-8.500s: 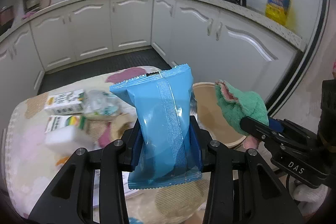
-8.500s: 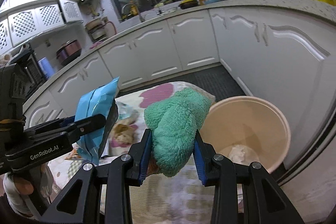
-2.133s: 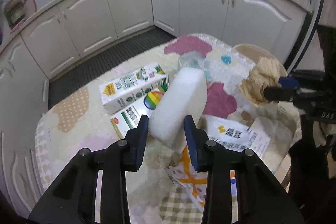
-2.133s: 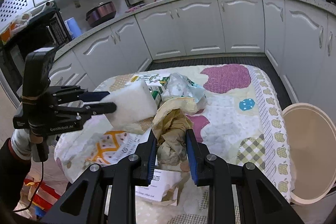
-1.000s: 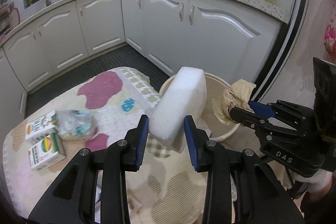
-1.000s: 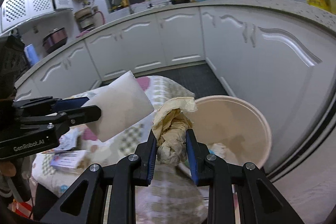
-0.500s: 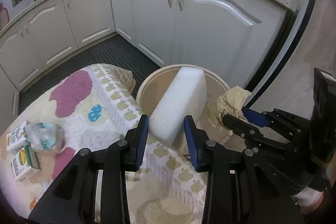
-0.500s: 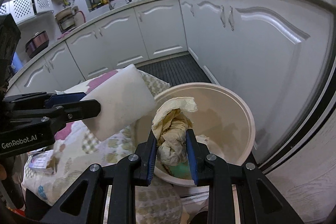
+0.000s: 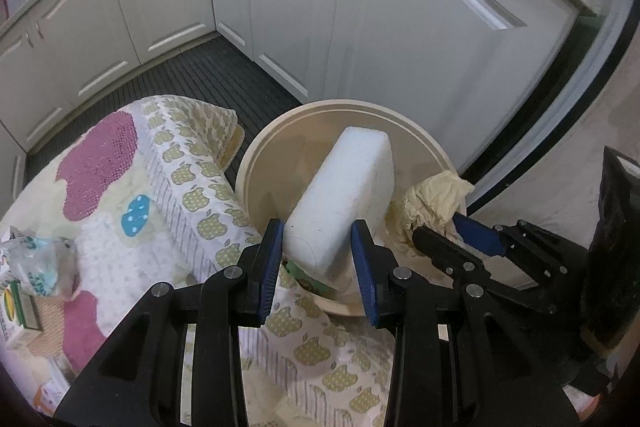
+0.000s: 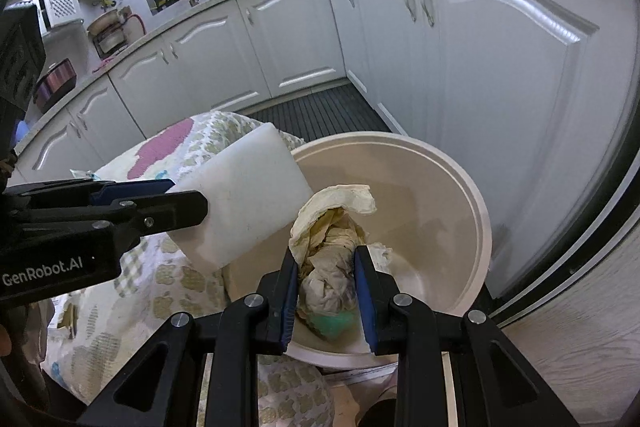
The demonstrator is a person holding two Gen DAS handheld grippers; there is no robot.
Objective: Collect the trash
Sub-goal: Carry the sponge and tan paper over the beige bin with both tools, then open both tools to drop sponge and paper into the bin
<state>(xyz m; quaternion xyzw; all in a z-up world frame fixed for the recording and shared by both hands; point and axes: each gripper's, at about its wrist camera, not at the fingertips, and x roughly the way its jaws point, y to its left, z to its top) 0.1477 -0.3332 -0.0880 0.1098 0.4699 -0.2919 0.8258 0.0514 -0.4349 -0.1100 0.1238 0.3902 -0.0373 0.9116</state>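
I am at the drop-off step. My left gripper clamps a white foam block and my right gripper pinches a crumpled paper wad, both hanging over the open beige bin beside the table. Next, I judge, both jaws must spread so each piece falls inside the rim.

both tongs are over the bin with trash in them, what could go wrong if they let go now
1. The white foam block, gripped by the left tongs, hangs near the bin's rim on the table side; released here, it might clip the rim and bounce onto the tablecloth.
2. The crumpled paper in the right tongs sits close beside the block, so the two could snag if dropped together.
3. The light paper may cling to a pad.
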